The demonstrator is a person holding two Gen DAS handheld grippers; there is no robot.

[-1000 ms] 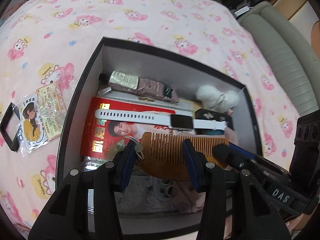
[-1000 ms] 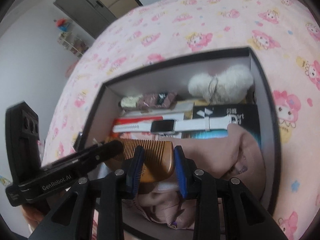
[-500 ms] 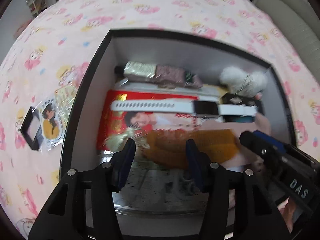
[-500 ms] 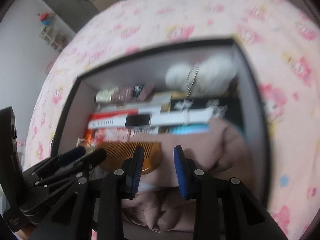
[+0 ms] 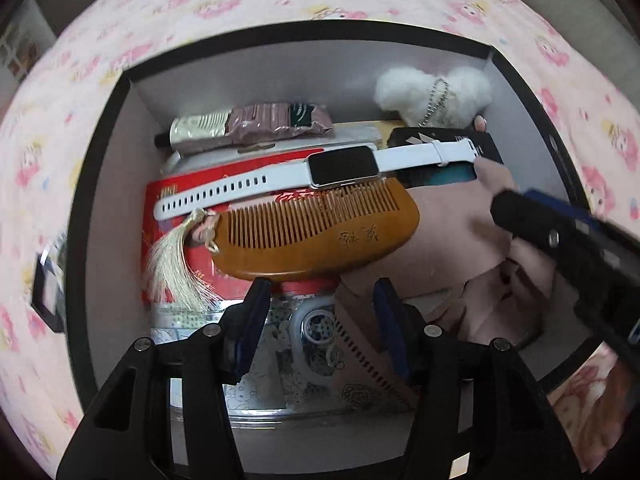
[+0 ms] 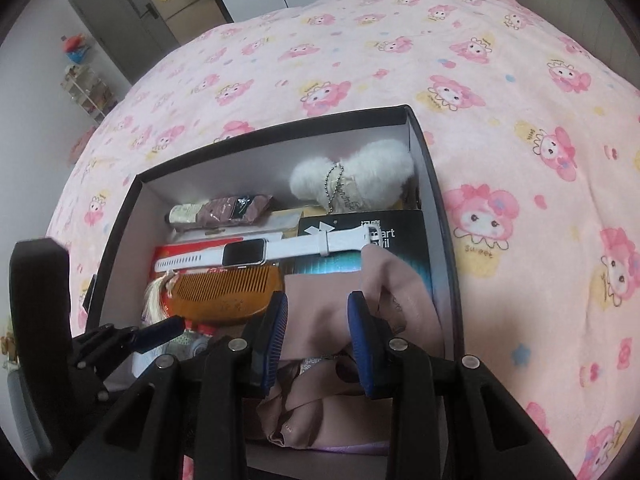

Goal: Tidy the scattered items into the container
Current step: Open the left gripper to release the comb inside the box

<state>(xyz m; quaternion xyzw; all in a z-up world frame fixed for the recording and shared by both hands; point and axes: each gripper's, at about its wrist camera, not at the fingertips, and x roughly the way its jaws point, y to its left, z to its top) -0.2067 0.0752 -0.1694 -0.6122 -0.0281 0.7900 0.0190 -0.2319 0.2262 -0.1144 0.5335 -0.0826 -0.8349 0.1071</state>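
A black box [image 5: 100,168] with grey inner walls sits on the pink bed; it also shows in the right wrist view [image 6: 440,216]. Inside lie a wooden comb [image 5: 316,236] with a cream tassel, a white smartwatch [image 5: 340,168], a red booklet [image 5: 180,188], a pink-brown packet [image 5: 256,128], a white fluffy keychain [image 5: 436,96], a black carton [image 6: 384,240] and a beige cloth [image 6: 340,320]. The comb also shows in the right wrist view [image 6: 224,292]. My left gripper [image 5: 320,320] is open and empty just in front of the comb. My right gripper [image 6: 318,332] is open and empty above the beige cloth.
A small black frame [image 5: 46,296] lies on the pink cartoon-print bedspread [image 6: 520,160] left of the box. A clear plastic case [image 5: 280,360] lies at the box's near end. A grey door and shelves stand beyond the bed.
Both grippers let go of the wooden comb, which now lies flat in the box beside the watch. Both grippers have pulled back toward the near end of the box.
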